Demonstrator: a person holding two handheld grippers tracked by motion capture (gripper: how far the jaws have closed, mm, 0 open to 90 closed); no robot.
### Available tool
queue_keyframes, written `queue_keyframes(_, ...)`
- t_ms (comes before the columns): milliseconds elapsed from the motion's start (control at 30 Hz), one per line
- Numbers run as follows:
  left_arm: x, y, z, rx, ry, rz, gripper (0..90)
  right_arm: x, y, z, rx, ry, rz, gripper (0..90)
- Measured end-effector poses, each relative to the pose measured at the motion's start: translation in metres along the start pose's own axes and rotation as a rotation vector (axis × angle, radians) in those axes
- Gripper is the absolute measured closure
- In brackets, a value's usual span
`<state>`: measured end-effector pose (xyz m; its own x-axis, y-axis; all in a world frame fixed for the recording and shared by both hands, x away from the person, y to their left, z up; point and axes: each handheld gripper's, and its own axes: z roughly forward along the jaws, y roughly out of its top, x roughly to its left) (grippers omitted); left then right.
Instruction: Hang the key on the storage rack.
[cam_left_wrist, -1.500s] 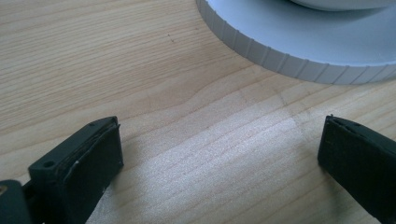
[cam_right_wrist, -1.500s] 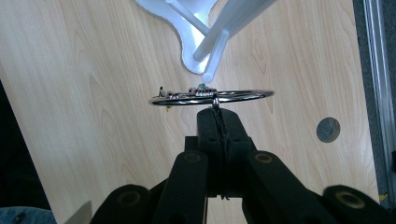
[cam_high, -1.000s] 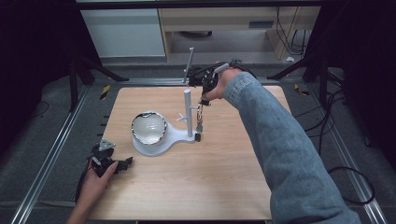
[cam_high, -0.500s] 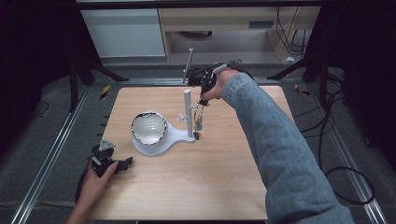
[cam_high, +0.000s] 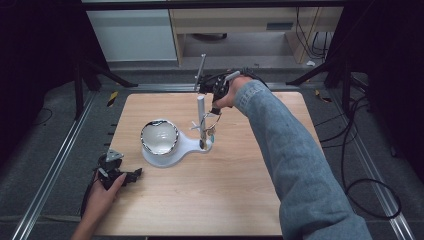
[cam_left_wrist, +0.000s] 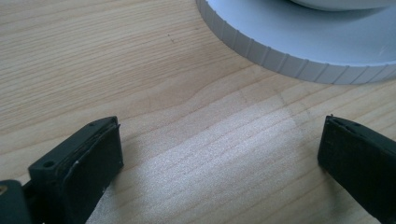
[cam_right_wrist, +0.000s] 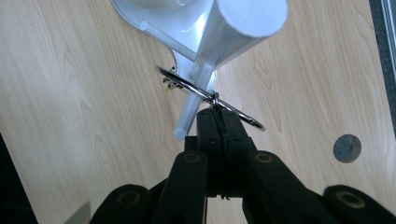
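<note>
Bracelet (cam_right_wrist: 210, 97) hangs pinched in the right tongs (cam_right_wrist: 218, 122), lying crosswise against the stand's peg (cam_right_wrist: 189, 114); left tongs (cam_left_wrist: 219, 163) rest spread, well apart.

The left tool (cam_high: 131, 176) rests low with jaws apart; the right tool (cam_right_wrist: 218, 119) is raised, jaws clamped together.

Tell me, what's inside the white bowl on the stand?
Looking down from the high view, the white bowl shows only its shiny pale inside; nothing lies in it. It sits on the white stand's round base, which hides the table underneath.
</note>
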<state>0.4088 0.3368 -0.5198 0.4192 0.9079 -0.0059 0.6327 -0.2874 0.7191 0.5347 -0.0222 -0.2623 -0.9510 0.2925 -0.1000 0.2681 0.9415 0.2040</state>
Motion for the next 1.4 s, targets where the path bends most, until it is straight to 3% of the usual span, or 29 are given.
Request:
queue_keyframes(633, 0.000, 0.000, 0.000, 0.000, 0.000, 0.000, 0.0, -0.012, -0.002, 0.007, -0.042, 0.022, 0.032, 85.5)
queue_keyframes(1033, 0.000, 0.000, 0.000, 0.000, 0.000, 0.000, 0.0, -0.018, -0.020, -0.003, -0.065, -0.012, 0.064, 82.9)
queue_keyframes(1300, 0.000, 0.000, 0.000, 0.000, 0.000, 0.000, 0.0, -0.021, -0.031, -0.004, -0.084, -0.041, 0.094, 73.4)
queue_keyframes(1400, 0.000, 0.000, 0.000, 0.000, 0.000, 0.000, 0.0, -0.022, -0.035, -0.003, -0.100, -0.064, 0.113, 62.5)
